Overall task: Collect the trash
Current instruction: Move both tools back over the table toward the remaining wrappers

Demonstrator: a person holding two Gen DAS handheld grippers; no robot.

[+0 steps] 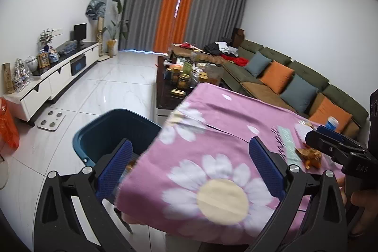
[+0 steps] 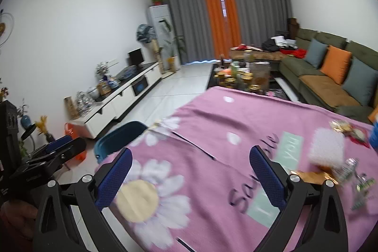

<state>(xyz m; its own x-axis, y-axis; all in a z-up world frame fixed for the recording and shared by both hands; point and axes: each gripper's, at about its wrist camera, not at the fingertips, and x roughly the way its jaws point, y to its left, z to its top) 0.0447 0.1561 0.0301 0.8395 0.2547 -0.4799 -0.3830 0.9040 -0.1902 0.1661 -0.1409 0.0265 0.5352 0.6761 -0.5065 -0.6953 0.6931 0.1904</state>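
Note:
A table with a pink daisy cloth (image 1: pixel 212 124) fills the foreground, also in the right wrist view (image 2: pixel 212 115). A dark blue bin (image 1: pixel 113 131) stands on the floor at its left edge; its rim shows in the right wrist view (image 2: pixel 120 136). My left gripper (image 1: pixel 189 162) is open and empty over the table's left corner. My right gripper (image 2: pixel 191 167) is open and empty over the cloth. Golden crumpled wrappers (image 1: pixel 309 156) lie at the right. In the right wrist view a white tissue (image 2: pixel 327 145), golden wrappers (image 2: pixel 309 175), a clear bottle (image 2: pixel 352 169) and snack wrappers (image 2: pixel 342 126) lie at the right.
A blue-white cup (image 1: pixel 332 122) stands at the table's far right edge. A cluttered coffee table (image 1: pixel 189 77) is behind, a green sofa (image 1: pixel 295 77) to the right, a white TV cabinet (image 1: pixel 54 77) to the left. An orange bag (image 1: pixel 8 129) sits on the floor.

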